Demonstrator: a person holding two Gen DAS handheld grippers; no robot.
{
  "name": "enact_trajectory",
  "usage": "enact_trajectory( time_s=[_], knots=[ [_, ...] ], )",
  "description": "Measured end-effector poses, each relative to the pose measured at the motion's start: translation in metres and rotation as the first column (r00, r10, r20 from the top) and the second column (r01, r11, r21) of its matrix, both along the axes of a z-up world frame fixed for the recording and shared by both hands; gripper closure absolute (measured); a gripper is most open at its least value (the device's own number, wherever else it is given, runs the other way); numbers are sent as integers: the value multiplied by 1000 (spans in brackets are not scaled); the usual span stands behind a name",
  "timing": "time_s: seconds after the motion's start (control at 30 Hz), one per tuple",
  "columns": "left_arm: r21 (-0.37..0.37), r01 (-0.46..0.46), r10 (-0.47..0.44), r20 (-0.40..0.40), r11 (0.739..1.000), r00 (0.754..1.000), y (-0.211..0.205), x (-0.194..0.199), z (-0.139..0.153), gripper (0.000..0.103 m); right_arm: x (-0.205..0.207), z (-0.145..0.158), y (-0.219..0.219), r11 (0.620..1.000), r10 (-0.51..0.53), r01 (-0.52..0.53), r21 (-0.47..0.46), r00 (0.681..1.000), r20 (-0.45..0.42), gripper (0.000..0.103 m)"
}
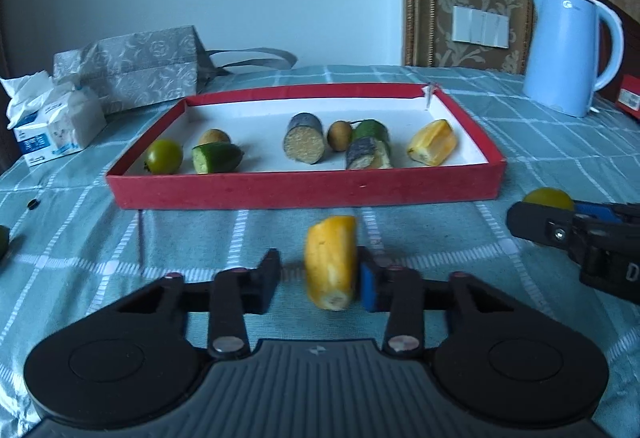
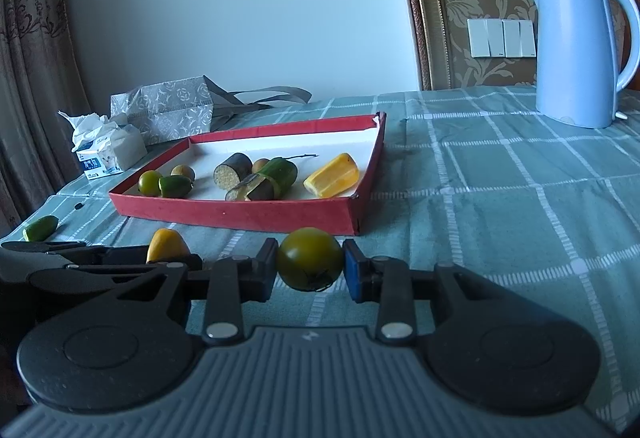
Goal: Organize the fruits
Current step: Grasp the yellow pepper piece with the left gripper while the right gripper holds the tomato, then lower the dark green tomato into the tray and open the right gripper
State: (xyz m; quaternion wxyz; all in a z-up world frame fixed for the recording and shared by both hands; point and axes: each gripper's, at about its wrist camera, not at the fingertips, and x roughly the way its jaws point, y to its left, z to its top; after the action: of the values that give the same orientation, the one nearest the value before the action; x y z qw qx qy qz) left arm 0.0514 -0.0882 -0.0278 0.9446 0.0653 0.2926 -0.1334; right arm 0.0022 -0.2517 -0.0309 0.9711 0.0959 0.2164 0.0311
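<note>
Tray (image 1: pixel 304 191): red shallow box, white floor, flat on the checked cloth at 12 o'clock.
Tray contents, left to right: green tomato (image 1: pixel 164 156); brown round fruit (image 1: pixel 214 136); green cut piece (image 1: pixel 216 157); dark cut cylinder (image 1: pixel 305 137), pale face forward; second brown round fruit (image 1: pixel 339 134); green and dark cut pieces (image 1: pixel 370 145) touching; yellow piece (image 1: pixel 433 142).
Yellow piece outside tray (image 1: pixel 331 262): upright, cut end down, at 6 o'clock from the tray.
Green tomato outside tray (image 2: pixel 310 258): round, dark green, stem forward.
Green piece outside tray (image 2: pixel 40 228): on the cloth at 9 o'clock, well apart.
</note>
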Motion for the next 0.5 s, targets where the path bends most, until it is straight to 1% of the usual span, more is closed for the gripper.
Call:
enact_trajectory(
  time_s=[0.03, 0.07, 0.1, 0.17, 0.3, 0.5],
  knots=[
    [1, 2, -2, 2, 1000, 1000, 0, -1, 0, 73, 0, 0, 0, 1000, -1, 1, 0, 1000, 3, 71],
    [1, 4, -4, 5, 1000, 1000, 0, -1, 0, 78, -1, 0, 0, 1000, -3, 3, 0, 1000, 5, 71],
    [3, -1, 1, 8, 1000, 1000, 0, -2, 0, 79, -1, 0, 0, 1000, -4, 4, 1, 1000, 6, 71],
    [6, -20, 20, 13, 1000, 1000, 4, -3, 0, 79, -1, 0, 0, 1000, -6, 6, -1, 1000, 6, 71],
    [-20, -49, 49, 28, 999, 998, 21, -5, 4, 80, -1, 1, 1, 1000, -5, 5, -4, 1000, 9, 71],
    [-74, -125, 132, 94, 989, 987, 69, -12, 16, 80, -6, 7, 4, 1000, 3, -3, -10, 999, 41, 71]
  ],
)
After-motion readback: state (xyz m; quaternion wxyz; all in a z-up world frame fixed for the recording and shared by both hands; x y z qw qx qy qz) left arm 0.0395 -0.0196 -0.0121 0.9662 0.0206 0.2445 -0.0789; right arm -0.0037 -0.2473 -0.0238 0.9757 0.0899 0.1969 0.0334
